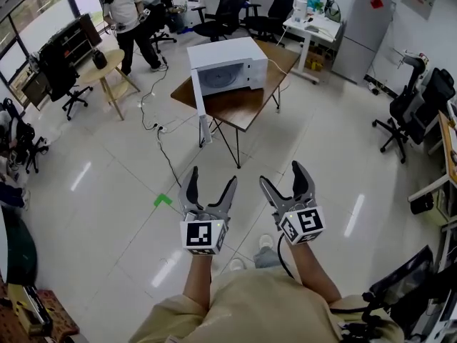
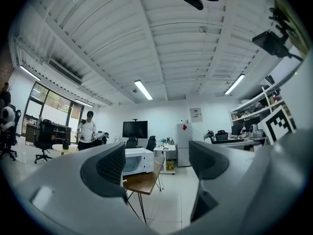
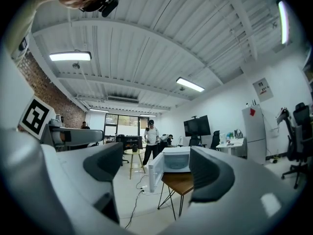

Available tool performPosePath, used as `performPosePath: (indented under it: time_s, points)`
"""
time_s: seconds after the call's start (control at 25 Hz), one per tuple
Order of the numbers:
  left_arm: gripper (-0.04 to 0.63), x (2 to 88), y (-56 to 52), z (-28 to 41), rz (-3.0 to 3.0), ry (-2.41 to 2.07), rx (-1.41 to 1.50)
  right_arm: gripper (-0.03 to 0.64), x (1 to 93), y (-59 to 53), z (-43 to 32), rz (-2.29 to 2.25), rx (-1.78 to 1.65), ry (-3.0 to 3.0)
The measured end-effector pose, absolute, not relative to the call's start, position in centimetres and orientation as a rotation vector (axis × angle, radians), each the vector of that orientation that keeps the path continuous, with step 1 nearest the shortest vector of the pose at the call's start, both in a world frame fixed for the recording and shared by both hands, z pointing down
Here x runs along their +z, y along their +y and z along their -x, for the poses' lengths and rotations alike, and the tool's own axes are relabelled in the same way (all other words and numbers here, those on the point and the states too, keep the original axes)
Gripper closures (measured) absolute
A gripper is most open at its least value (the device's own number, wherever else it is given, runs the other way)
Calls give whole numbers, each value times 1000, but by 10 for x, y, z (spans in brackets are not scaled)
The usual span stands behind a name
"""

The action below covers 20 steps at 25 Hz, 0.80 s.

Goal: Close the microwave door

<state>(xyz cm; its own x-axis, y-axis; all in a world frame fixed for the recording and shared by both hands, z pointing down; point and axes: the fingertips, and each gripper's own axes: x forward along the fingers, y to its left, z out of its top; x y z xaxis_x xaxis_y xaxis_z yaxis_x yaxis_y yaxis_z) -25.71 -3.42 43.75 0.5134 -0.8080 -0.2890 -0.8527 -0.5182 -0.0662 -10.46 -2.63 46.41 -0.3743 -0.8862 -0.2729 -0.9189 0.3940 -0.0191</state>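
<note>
big white tiled floor (image 1: 93,191) of an open office fills the head view. tall grey fridge (image 1: 364,31) stands at the far wall on the right, with a white desk (image 1: 314,26) just beside it. a brown wooden table (image 1: 246,102) on thin black legs stands mid-room, well ahead of the person wearing the camera. the white microwave (image 1: 227,57) sits on that table toward its far left part. the microwave door (image 1: 198,91) is open, swung out to the left past the table edge, hinged on the left side; the right gripper view shows it edge-on too. another person in a white shirt (image 1: 127,16) stands further back left, next to a round wooden side table (image 1: 106,66). black office chair (image 1: 400,116) at right.

left gripper (image 1: 211,177) is held out low in front of the body, jaws apart, nothing between them, just floor and the far table seen through the gap. right gripper (image 1: 281,174) is just beside it on the right, jaws apart too, empty, with the microwave seen far off through the gap. both are well apart from the microwave and touch nothing.

a black cable (image 1: 168,161) runs across the floor from the table toward the grippers. small green tape mark (image 1: 163,200) on the floor left of the left gripper.
</note>
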Motion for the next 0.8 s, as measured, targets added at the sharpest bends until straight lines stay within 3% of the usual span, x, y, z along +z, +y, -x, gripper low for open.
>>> performPosePath:
  time_s: [0.48,0.8]
  points:
    - [207,427,-123,143,2456,1511,306,202,449,-130,-19,1474,188,2394]
    - [219,437,-173,93,2408,1541,233,202,469,-197,-59,1397,119,2431]
